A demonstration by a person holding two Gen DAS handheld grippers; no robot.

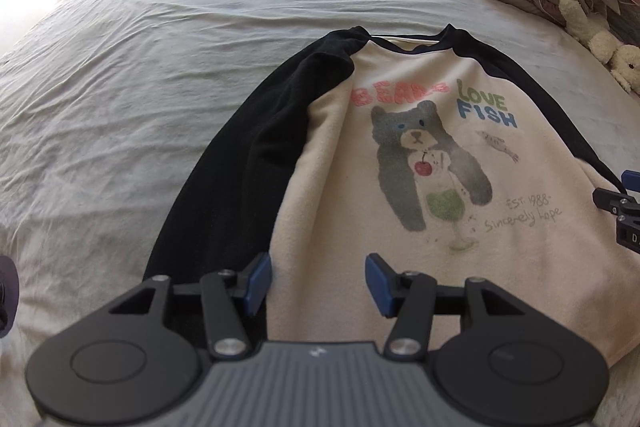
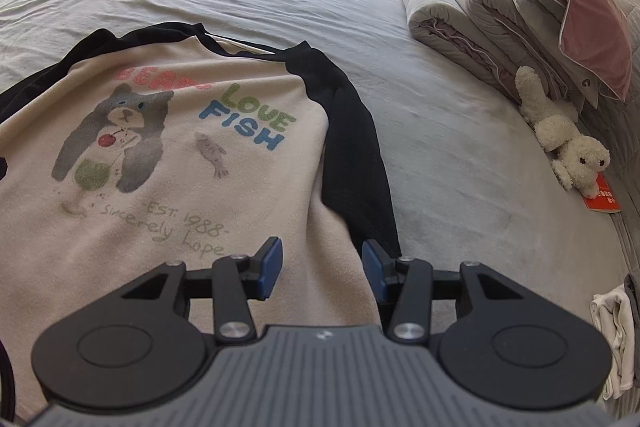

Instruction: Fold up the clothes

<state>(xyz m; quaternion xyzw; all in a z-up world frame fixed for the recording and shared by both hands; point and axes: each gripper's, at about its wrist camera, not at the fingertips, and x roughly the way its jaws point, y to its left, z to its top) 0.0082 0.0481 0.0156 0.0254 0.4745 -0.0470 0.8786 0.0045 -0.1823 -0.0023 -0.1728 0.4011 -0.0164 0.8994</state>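
On the bed (image 1: 160, 27), both claws gape over the shirt (image 1: 360, 167).

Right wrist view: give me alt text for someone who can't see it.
A cream sweatshirt with black sleeves and a bear print lies flat on a grey bed. The open right gripper hovers at its hem beside the sleeve. Folded bedding and a plush toy lie beyond.
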